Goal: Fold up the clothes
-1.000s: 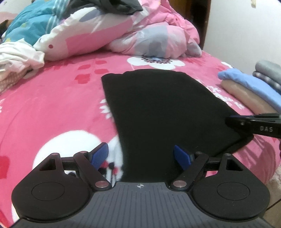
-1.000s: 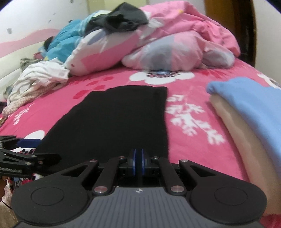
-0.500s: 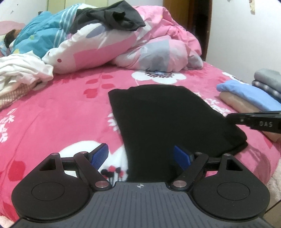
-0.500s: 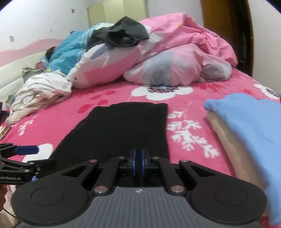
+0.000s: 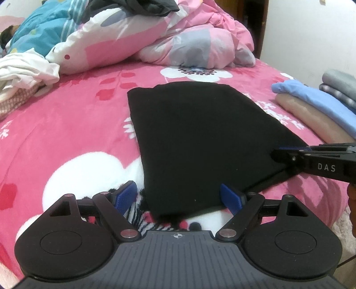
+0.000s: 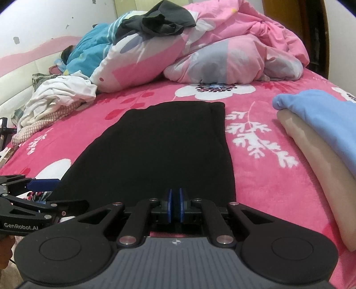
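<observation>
Your left tool [image 5: 178, 196] stands apart over the black garment [image 5: 195, 137] at the bed's near edge; your right tool [image 6: 174, 205] is together, apparently empty

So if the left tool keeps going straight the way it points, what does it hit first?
Most likely the near end of the folded black garment, which lies between and just ahead of the open left tool; depth here is hard to judge.

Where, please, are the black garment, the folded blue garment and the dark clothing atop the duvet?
black garment [image 6: 160, 153], right wrist view, middle of its flat top.
folded blue garment [image 6: 322, 115], right wrist view, upper surface.
dark clothing [image 6: 160, 20], right wrist view, middle of the crumpled heap.
</observation>
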`<state>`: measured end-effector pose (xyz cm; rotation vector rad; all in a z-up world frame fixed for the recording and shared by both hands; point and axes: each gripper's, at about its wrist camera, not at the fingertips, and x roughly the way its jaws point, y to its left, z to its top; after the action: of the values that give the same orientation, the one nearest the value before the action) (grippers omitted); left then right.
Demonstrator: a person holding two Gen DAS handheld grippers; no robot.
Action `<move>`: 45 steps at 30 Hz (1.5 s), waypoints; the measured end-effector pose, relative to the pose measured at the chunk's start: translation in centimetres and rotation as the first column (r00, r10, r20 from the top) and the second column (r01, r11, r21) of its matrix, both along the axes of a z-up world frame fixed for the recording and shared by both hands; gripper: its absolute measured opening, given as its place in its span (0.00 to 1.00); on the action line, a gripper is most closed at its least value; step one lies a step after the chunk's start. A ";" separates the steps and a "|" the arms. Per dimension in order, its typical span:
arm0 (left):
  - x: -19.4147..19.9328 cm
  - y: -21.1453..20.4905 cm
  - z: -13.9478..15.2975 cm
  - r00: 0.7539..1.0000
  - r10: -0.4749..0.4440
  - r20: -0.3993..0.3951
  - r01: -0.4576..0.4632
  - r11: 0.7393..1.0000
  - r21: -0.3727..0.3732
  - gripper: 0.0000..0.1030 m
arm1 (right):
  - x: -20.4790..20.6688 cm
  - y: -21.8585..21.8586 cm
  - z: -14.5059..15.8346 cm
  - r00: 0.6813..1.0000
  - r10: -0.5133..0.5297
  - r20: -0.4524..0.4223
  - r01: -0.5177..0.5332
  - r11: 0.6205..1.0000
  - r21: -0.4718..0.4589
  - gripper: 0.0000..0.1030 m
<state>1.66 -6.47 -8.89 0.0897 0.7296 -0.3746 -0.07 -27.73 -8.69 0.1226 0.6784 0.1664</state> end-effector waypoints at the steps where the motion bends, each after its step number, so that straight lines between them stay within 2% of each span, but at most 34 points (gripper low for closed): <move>1: 0.0 0.0 0.0 1.000 0.002 0.000 -0.002 1.000 0.001 0.81 | -0.1 0.0 0.0 1.000 0.001 0.000 -0.001 1.000 -0.002 0.06; 14: -1.1 0.4 0.1 1.000 0.020 -0.009 -0.020 1.000 -0.003 0.83 | -1.8 -0.2 0.1 1.000 -0.013 0.006 0.013 0.999 -0.030 0.07; 17: -1.6 0.9 0.4 0.999 0.036 0.011 -0.036 0.999 -0.001 0.83 | -2.9 -0.5 0.5 1.000 -0.027 0.001 0.027 0.998 -0.048 0.07; 21: -2.5 1.7 1.8 0.995 0.057 0.088 -0.057 0.998 -0.001 0.83 | -4.2 -1.3 1.3 0.997 -0.073 -0.007 0.072 0.995 -0.067 0.10; 24: -2.5 1.9 3.1 0.989 0.050 0.136 -0.049 0.999 -0.009 0.83 | -4.9 -1.8 2.5 0.996 -0.084 0.033 0.086 0.995 -0.054 0.12; 29: -1.0 -0.7 4.0 0.989 -0.008 0.151 0.004 1.000 0.028 0.83 | -2.7 -0.9 3.3 0.995 -0.046 0.084 0.050 0.998 -0.046 0.12; 33: 0.4 -2.5 2.9 0.995 -0.050 0.092 0.047 0.998 0.030 0.83 | -1.0 -0.2 2.0 0.997 -0.023 0.068 0.028 0.998 -0.063 0.12; 36: 1.0 -2.7 1.4 0.998 -0.048 0.039 0.046 0.997 0.066 0.82 | -1.4 -0.5 0.1 0.999 -0.045 0.022 0.047 0.991 -0.128 0.12; 38: 0.7 -2.3 0.8 0.999 -0.045 0.028 0.043 0.997 0.063 0.82 | -2.9 -1.7 0.1 0.998 -0.047 0.028 0.049 0.996 -0.078 0.12; 41: 0.3 -1.5 0.8 0.999 -0.031 0.022 0.031 0.999 0.037 0.82 | -4.7 -3.5 1.2 0.993 -0.114 0.025 0.115 0.992 -0.045 0.14; 45: -0.7 -1.6 1.7 0.994 -0.070 0.081 0.068 0.997 0.027 0.82 | -5.6 -5.9 2.4 0.984 -0.174 0.045 0.172 0.984 0.049 0.15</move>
<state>1.00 -8.10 -7.21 0.1531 0.6508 -0.4258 -5.70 -33.64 -6.28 0.2191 0.6117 0.0172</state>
